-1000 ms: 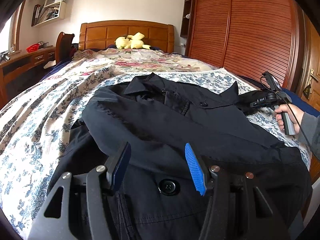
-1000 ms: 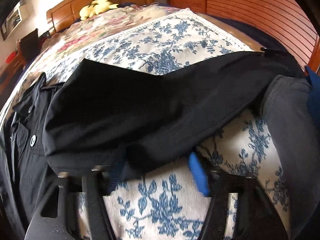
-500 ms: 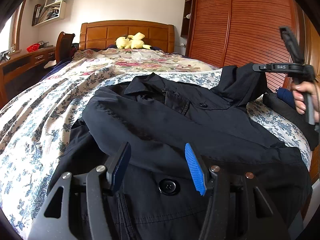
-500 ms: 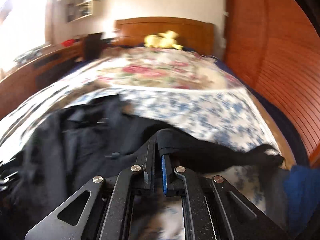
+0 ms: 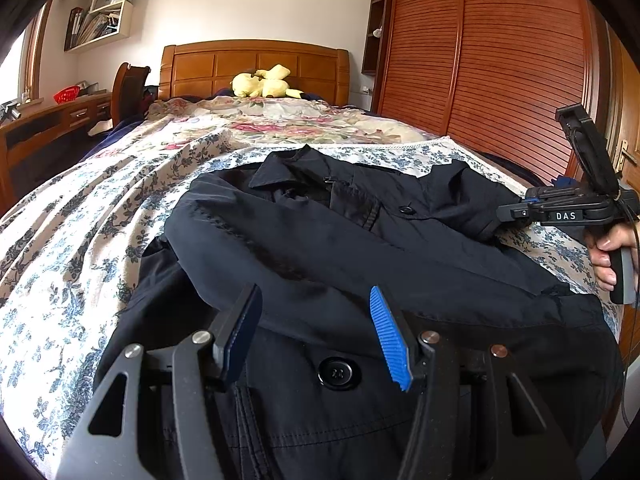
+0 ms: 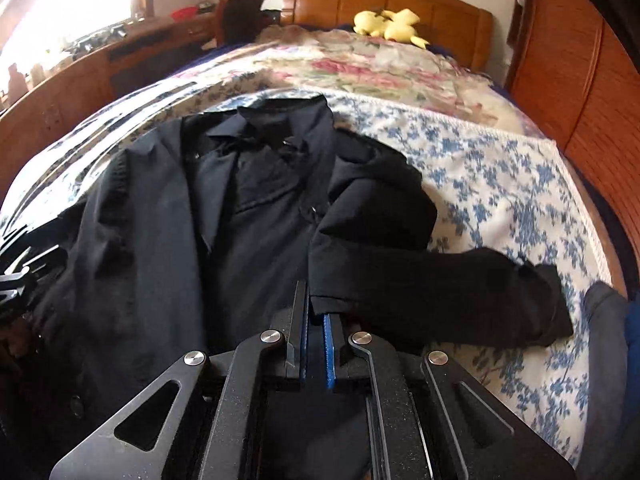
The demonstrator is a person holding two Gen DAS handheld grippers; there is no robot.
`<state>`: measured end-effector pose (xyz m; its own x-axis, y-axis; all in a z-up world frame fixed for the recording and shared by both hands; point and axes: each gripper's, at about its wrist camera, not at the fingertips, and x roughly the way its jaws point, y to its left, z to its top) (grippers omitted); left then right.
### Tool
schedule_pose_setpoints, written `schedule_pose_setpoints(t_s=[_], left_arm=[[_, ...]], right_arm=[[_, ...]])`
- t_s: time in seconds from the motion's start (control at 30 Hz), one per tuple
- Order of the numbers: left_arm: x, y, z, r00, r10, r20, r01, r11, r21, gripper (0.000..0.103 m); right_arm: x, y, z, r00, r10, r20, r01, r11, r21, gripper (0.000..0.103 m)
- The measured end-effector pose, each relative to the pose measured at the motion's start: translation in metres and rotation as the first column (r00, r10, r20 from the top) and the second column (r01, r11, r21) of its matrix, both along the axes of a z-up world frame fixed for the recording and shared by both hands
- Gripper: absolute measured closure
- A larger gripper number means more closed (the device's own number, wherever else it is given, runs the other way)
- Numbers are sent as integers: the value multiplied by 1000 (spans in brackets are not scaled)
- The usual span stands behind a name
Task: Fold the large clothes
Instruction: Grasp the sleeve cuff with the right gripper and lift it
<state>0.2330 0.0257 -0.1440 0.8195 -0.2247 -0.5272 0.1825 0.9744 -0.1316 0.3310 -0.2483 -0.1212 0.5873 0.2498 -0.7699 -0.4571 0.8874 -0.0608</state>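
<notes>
A large black jacket [image 5: 320, 248] lies front up on the floral bedspread [image 5: 80, 240], collar toward the headboard. My left gripper [image 5: 316, 320] hovers open over its lower front, just above a big button [image 5: 339, 372], with nothing between the pads. My right gripper [image 6: 316, 300] pinches the hem of the jacket's right sleeve [image 6: 420, 288], which lies bent across the bedspread beside the jacket's body [image 6: 160, 240]. Its jaws are starting to open with the cloth still between them. In the left wrist view the right gripper [image 5: 504, 213] reaches in from the right, held by a hand [image 5: 608, 256].
A yellow plush toy [image 5: 264, 84] sits by the wooden headboard [image 5: 256, 64]. A slatted wardrobe [image 5: 500, 60] runs along the bed's right side. A desk [image 5: 48, 120] and chair [image 5: 128, 88] stand left. Dark grey and blue clothes [image 6: 608, 340] lie at the bed's right edge.
The right gripper closed on the sleeve, lifted it off the bed's right side and brought it inward and down toward the jacket's body. The left gripper has stayed still and open.
</notes>
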Motion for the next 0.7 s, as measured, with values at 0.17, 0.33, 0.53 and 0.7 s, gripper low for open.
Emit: schedule_pose_setpoints(t_s=[0.17,0.33,0.53,0.7], left_arm=[[0,-1,0,1000,-1,1,1,1000,2,48],[0,-1,0,1000,0,0,0,1000,4,48],[0,-1,0,1000,0,2,0,1000,3,48],[0,-1,0,1000,-1,2,1,1000,3,48]], right_arm=[[-7,-4,17,997,-40,69,43,998,-49,64],[0,-29,59,975,-102,198,104,995,2,45],[29,-60,62,955,-203,218,209,978,-5,39],[56,-92,27,947,-282,153,291,956,-42,38]])
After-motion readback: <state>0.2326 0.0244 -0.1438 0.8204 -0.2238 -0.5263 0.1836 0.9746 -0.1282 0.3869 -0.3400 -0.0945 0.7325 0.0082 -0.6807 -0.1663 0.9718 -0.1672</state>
